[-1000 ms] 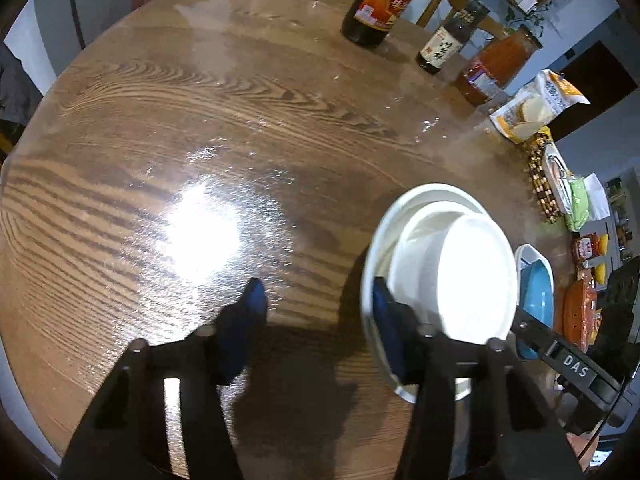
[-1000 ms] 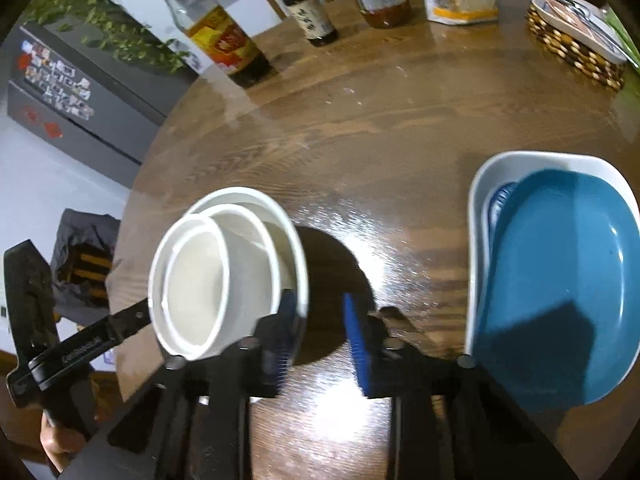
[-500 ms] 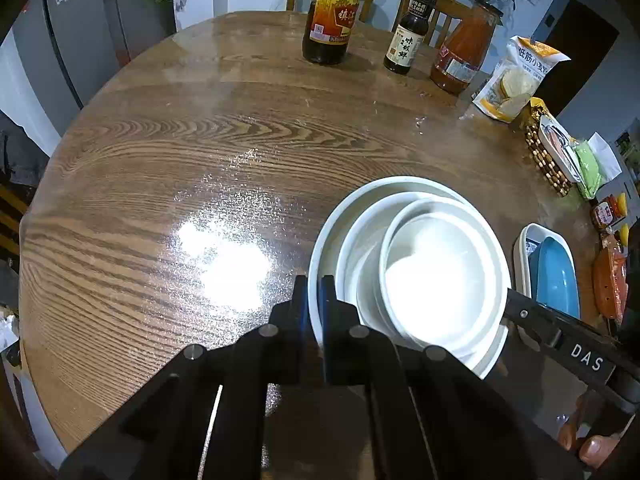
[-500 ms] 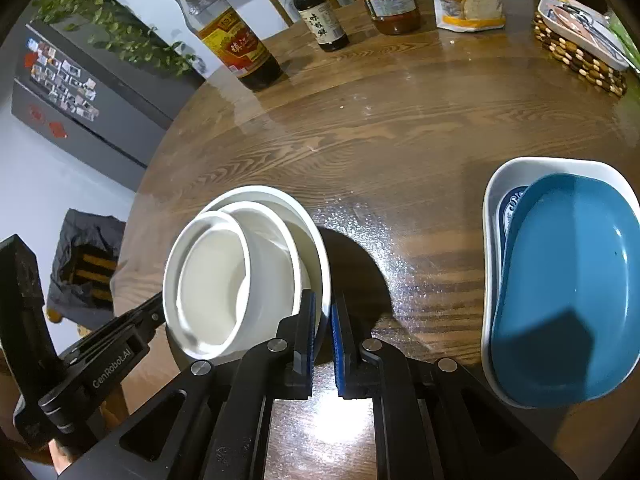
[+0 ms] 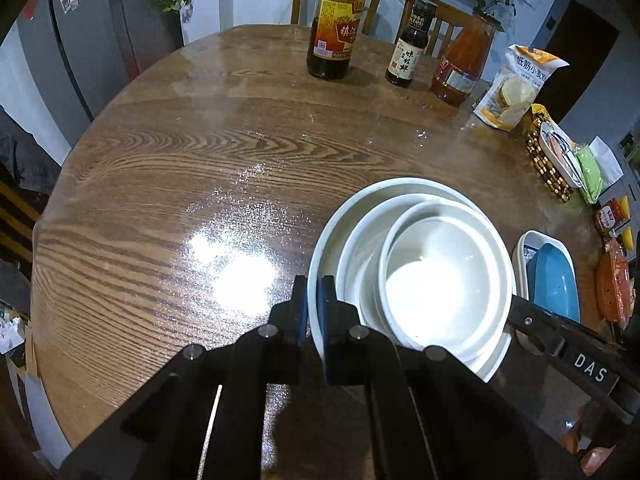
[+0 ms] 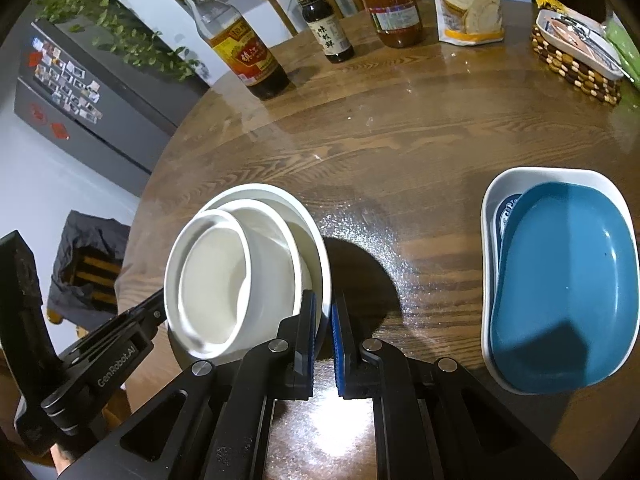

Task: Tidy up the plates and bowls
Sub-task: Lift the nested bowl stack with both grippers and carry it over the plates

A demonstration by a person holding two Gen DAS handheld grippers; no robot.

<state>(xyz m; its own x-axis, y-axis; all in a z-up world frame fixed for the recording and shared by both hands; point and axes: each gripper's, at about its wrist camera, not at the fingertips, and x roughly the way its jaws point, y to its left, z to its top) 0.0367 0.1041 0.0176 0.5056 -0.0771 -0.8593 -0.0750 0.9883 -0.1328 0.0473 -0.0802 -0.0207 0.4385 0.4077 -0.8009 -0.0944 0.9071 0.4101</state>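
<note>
Left tool [image 5: 313,300] and right tool [image 6: 324,320] clamp opposite rims of white plate [image 6: 320,248]; paired grip steadies nested bowls [image 5: 444,276] above bench [image 5: 200,168].

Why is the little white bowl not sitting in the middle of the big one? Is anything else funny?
The small white bowl sits off-centre in the white stack, pushed toward one side of the big white plate, so the pile looks lopsided. Both grippers, left and right, pinch that plate's rim on opposite sides. Nothing looks spilled or broken.
</note>
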